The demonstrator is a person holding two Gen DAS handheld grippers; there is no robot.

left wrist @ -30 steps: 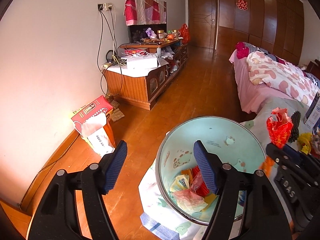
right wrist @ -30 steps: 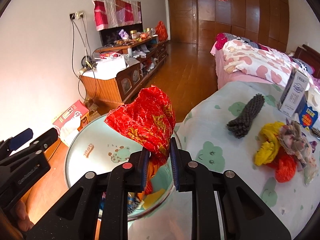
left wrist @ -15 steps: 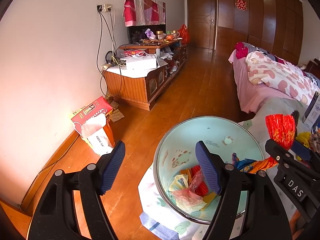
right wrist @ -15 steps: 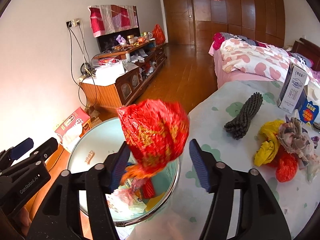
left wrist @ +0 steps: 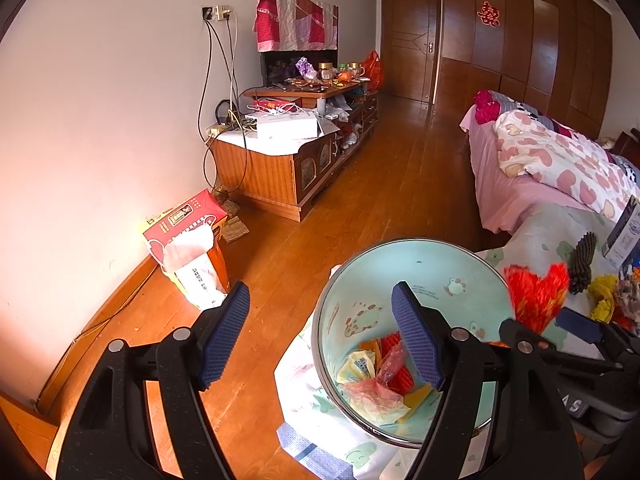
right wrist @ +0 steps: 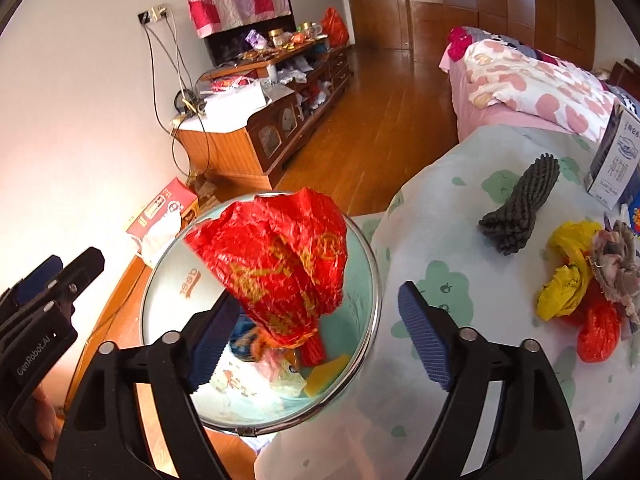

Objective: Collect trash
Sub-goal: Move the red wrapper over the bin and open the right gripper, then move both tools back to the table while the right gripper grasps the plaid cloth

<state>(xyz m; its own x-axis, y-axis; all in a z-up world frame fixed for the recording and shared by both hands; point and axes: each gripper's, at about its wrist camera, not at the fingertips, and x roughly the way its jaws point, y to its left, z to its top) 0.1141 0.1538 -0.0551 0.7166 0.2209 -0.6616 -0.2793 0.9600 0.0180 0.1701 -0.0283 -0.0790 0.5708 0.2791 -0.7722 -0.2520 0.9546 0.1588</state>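
A mint-green bin [left wrist: 440, 272] with a metal rim, tilted toward me, holds several wrappers. My left gripper [left wrist: 320, 294] is open; its right finger [left wrist: 416, 340] reaches into the bin's mouth and the left finger stays outside, clear of the wall. In the right wrist view the jaws of my right gripper [right wrist: 316, 296] are opening. A crumpled red plastic bag [right wrist: 280, 264] hangs loose between them over the bin [right wrist: 168, 292], touching neither pad firmly. The same bag [left wrist: 536, 300] shows blurred beside the bin's rim in the left wrist view.
On the cloth-covered table [right wrist: 440, 360] lie a yellow bag [right wrist: 568, 280], an orange-red bag [right wrist: 598, 330], a dark knobbly roll [right wrist: 520, 208] and a carton [right wrist: 616, 160]. A red box [left wrist: 188, 220] and a cluttered cabinet [left wrist: 280, 168] stand by the wall; a bed [left wrist: 540, 168] is right.
My right gripper went from shut on the red bag to wide open, and the bag has slipped free and sunk toward the bin. The left gripper stayed put.
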